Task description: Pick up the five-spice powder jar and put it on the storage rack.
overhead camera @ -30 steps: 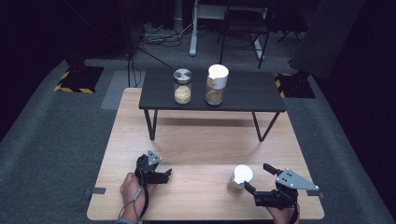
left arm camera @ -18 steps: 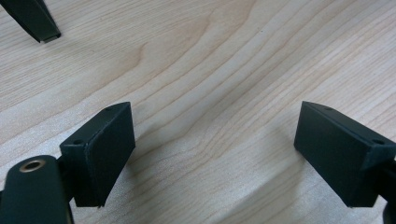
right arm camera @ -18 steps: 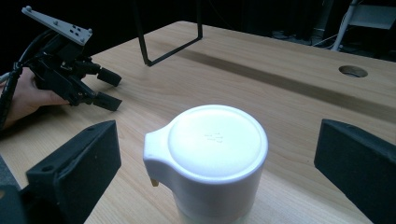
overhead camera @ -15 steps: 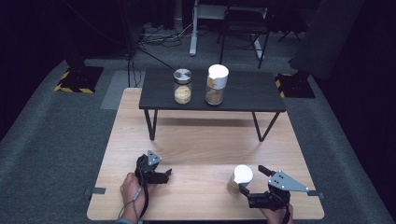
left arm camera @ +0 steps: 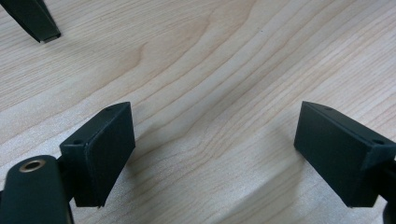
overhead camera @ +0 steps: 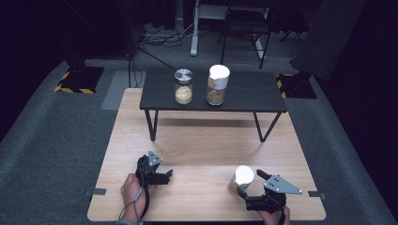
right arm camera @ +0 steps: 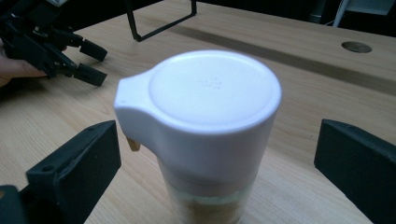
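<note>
A glass jar with a white spouted lid (overhead camera: 243, 177) (right arm camera: 205, 116) stands on the wooden table (overhead camera: 202, 150) near its front right. My right gripper (overhead camera: 250, 183) (right arm camera: 217, 158) sits just behind it, low over the wood. Its jaws have just been opening and now stand wide on either side of the jar, and the pads (right arm camera: 77, 163) do not touch it. Grainy brown contents show through the glass at the bottom. My left gripper (overhead camera: 167, 176) (left arm camera: 219, 154) rests open on the wood at the front left with nothing between its fingers, and it also appears far off as the left gripper (right arm camera: 70, 56).
A low black table (overhead camera: 253, 98) stands at the back of the wooden one. It carries a metal-lidded jar (overhead camera: 183, 86) and a white-lidded jar (overhead camera: 218, 84). One of its legs (left arm camera: 35, 21) is near my left gripper. A round hole (right arm camera: 356, 46) sits in the wood.
My right gripper has sunk and shifted slightly left toward the jar, jaws spread a little wider. The jar and the left gripper have stayed in place.
</note>
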A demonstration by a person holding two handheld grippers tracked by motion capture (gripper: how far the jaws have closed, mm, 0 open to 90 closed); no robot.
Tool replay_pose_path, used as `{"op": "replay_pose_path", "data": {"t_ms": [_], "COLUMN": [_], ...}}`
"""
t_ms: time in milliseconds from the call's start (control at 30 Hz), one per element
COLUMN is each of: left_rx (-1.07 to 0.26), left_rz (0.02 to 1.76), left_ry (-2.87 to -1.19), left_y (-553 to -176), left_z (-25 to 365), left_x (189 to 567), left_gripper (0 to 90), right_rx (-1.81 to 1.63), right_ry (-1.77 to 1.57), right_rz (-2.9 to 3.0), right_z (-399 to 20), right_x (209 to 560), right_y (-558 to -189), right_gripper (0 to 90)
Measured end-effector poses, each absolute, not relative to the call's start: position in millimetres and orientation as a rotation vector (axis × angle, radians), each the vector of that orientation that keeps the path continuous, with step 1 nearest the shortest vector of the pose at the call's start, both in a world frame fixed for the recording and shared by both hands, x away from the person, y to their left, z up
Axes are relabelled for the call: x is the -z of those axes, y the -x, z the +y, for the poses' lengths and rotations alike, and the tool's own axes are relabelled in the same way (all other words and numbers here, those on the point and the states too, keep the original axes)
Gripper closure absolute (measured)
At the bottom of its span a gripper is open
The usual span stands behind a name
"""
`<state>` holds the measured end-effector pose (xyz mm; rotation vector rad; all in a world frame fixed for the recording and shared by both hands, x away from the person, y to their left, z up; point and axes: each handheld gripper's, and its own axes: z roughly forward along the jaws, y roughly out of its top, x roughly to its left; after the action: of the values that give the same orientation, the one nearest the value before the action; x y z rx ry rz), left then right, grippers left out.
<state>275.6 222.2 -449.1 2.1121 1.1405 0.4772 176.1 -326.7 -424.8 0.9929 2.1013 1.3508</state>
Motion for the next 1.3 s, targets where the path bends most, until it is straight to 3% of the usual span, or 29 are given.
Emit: {"op": "replay_pose_path", "data": {"t_ms": [1000, 1100, 1300], "left_rx": [-0.476, -0.475, -0.475], "left_rz": [1.140, 1.138, 1.137], "left_ry": [-2.112, -2.112, -2.112], "left_y": [-275.7, -275.7, -275.7], "left_z": [222.3, 222.4, 222.4], "left_x": [449.1, 449.3, 449.3], "left_gripper": [12.4, 12.4, 12.4], "right_rx": [-1.220, -1.207, -1.206], "right_ry": [-1.015, -1.025, -1.036], "right_rz": [2.161, 2.166, 2.177], "right_z": [-303.2, -300.7, -300.3], "right_x": [458.1, 460.7, 463.6], "right_y": [-194.4, -196.6, -200.1], "right_gripper": [2.0, 4.4, 17.5]}}
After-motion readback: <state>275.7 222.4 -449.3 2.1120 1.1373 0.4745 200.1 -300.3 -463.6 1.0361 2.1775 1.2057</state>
